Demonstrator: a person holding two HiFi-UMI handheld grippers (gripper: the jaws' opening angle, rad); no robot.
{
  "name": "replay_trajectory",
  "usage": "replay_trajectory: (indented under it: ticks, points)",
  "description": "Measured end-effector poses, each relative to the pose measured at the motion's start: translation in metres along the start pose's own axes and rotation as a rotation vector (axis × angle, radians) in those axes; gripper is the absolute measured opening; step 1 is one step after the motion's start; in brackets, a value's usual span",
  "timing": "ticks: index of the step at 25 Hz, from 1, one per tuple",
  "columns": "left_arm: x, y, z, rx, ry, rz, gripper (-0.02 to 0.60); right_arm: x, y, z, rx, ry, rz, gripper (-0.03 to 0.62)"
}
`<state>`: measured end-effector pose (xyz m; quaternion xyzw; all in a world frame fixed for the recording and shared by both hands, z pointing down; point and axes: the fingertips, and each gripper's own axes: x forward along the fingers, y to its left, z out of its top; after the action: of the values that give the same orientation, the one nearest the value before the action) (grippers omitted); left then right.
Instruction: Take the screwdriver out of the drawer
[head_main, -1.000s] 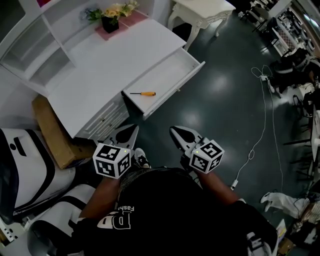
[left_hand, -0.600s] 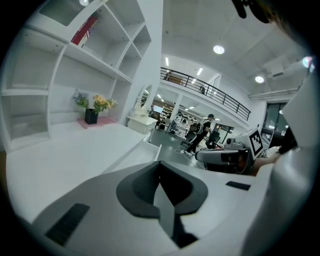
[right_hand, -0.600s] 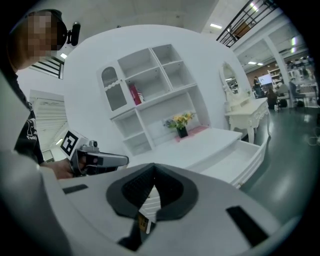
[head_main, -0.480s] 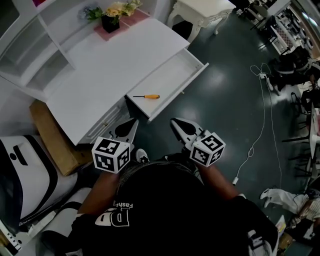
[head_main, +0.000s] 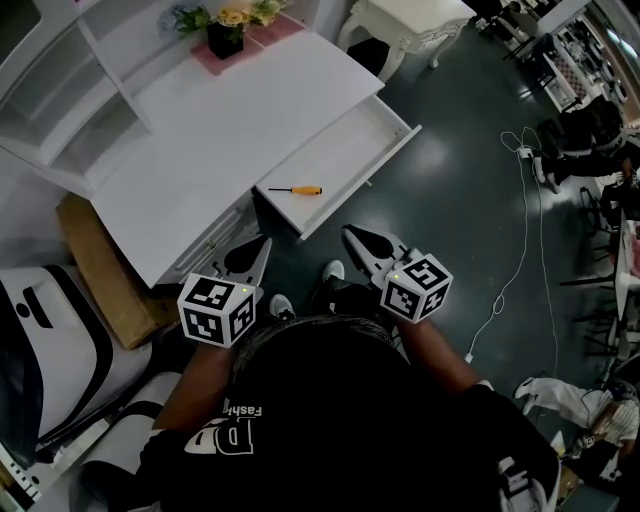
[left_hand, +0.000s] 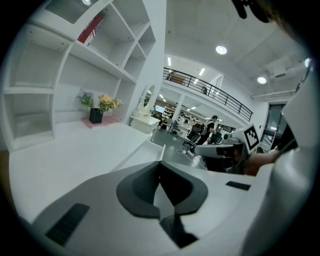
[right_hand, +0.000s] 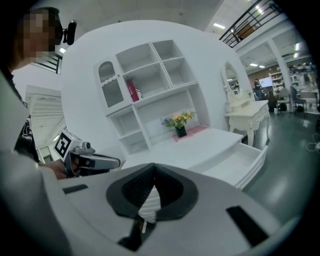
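Note:
The screwdriver (head_main: 297, 190), orange-handled with a thin dark shaft, lies near the front left corner of the open white drawer (head_main: 350, 150) of the desk. My left gripper (head_main: 262, 246) hangs shut and holds nothing, just short of the drawer's front corner. My right gripper (head_main: 351, 235) is also shut and holds nothing, over the dark floor right of the drawer's front. In the left gripper view the shut jaws (left_hand: 160, 164) point along the desk top; the right gripper (left_hand: 222, 150) shows beside them. In the right gripper view the shut jaws (right_hand: 154, 169) face the desk, with the drawer (right_hand: 242, 160) to the right.
A flower pot (head_main: 227, 30) on a pink mat stands at the desk's back, by a white shelf unit (head_main: 60, 100). A cardboard box (head_main: 95, 270) leans left of the desk. A white side table (head_main: 400, 20) and a floor cable (head_main: 520, 250) lie to the right.
Both grippers have moved a little forward toward the drawer. A shoe now shows between them. The screwdriver has not moved in the drawer.

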<state>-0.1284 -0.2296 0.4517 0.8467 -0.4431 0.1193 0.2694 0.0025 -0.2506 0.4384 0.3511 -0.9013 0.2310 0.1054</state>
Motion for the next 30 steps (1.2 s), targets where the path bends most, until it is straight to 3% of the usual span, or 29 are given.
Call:
replay_trajectory:
  ticks: [6, 18, 24, 30]
  points:
    - [0.003, 0.009, -0.002, -0.012, -0.004, 0.032, 0.014, 0.014, -0.005, 0.002, -0.085, 0.047, 0.023, 0.009]
    - [0.029, 0.048, -0.008, -0.070, 0.048, 0.158, 0.014, 0.091, -0.052, -0.008, -0.376, 0.278, 0.093, 0.009]
    - [0.049, 0.063, -0.011, -0.114, 0.066, 0.209, 0.014, 0.136, -0.077, -0.029, -0.460, 0.397, 0.151, 0.009]
    - [0.061, 0.097, -0.009, -0.167, 0.074, 0.309, 0.014, 0.176, -0.103, -0.060, -0.580, 0.535, 0.214, 0.009]
